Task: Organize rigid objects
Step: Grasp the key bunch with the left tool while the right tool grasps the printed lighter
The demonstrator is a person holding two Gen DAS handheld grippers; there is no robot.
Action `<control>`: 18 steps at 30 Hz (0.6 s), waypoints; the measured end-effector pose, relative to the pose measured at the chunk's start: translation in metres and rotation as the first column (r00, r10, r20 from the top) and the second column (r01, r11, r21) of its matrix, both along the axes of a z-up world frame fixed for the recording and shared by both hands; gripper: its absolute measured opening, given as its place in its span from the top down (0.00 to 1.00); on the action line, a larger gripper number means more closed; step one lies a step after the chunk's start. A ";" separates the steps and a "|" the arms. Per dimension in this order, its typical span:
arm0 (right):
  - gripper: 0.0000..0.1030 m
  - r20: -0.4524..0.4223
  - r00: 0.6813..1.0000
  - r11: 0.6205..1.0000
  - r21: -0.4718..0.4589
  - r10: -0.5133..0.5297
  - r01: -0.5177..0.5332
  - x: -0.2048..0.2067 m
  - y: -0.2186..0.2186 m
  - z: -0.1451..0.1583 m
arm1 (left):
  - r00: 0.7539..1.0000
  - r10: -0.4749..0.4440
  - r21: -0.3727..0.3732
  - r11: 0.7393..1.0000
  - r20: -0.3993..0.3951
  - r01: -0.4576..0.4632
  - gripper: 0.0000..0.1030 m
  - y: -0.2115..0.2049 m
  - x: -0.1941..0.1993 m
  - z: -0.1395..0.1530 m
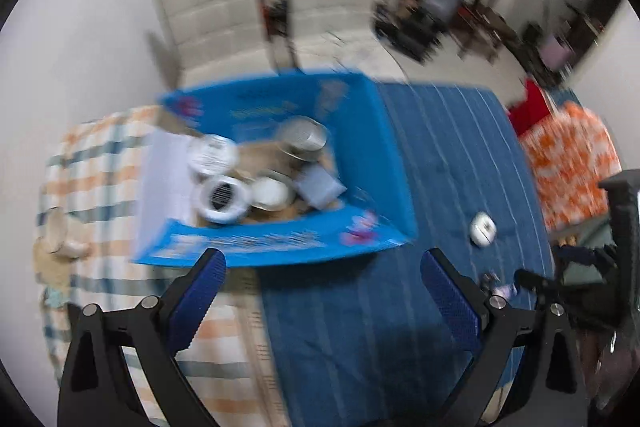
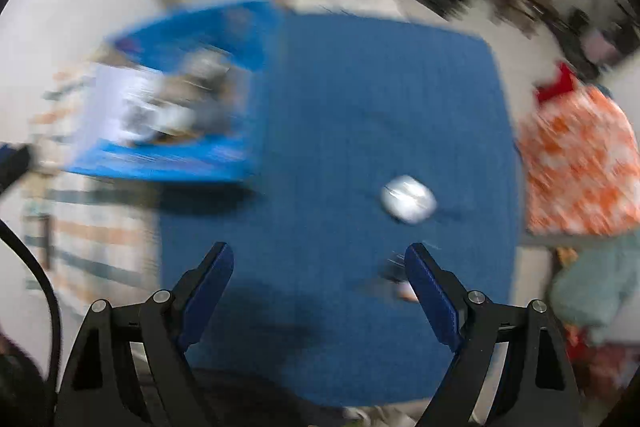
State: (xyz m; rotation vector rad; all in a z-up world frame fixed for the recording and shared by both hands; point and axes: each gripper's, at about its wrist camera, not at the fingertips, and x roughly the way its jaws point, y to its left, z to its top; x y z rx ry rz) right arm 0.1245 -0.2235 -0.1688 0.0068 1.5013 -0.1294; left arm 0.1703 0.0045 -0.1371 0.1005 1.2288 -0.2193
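Both the left gripper (image 1: pixel 320 291) and right gripper (image 2: pixel 318 287) are held wide open and empty. A small white case (image 2: pixel 408 203) is left beyond the right fingers (image 2: pixel 430 291), likely destined for the blue box (image 1: pixel 372 147).

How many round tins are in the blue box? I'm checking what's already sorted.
4, as far as blur allows: a metal tin at the back of the blue box, white-lidded left, barcode-labelled front left, cream front centre. More may lie underneath.
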 end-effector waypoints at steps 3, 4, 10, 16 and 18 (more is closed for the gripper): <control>0.13 -0.102 0.986 0.991 -0.026 -0.134 0.132 -0.015 -0.070 -0.049 | 0.994 -0.085 -0.009 0.996 -0.061 0.085 0.03 -0.058 -0.004 -0.044; 0.13 -0.147 0.967 0.978 -0.012 -0.207 0.207 -0.021 -0.092 -0.066 | 0.991 -0.106 0.002 0.994 -0.076 0.107 0.03 -0.074 -0.005 -0.056; 0.17 -0.329 0.715 0.682 0.229 -0.617 0.694 -0.065 -0.179 -0.155 | 0.968 -0.178 0.040 0.981 -0.175 0.188 0.03 -0.151 -0.012 -0.122; 0.45 -0.321 0.666 0.630 0.221 -0.674 0.744 -0.063 -0.177 -0.180 | 0.953 -0.195 0.091 0.971 -0.234 0.221 0.03 -0.184 -0.017 -0.154; 0.55 -0.298 0.724 0.715 0.158 -0.623 0.681 -0.054 -0.164 -0.177 | 0.948 -0.202 0.097 0.968 -0.248 0.232 0.03 -0.190 -0.020 -0.159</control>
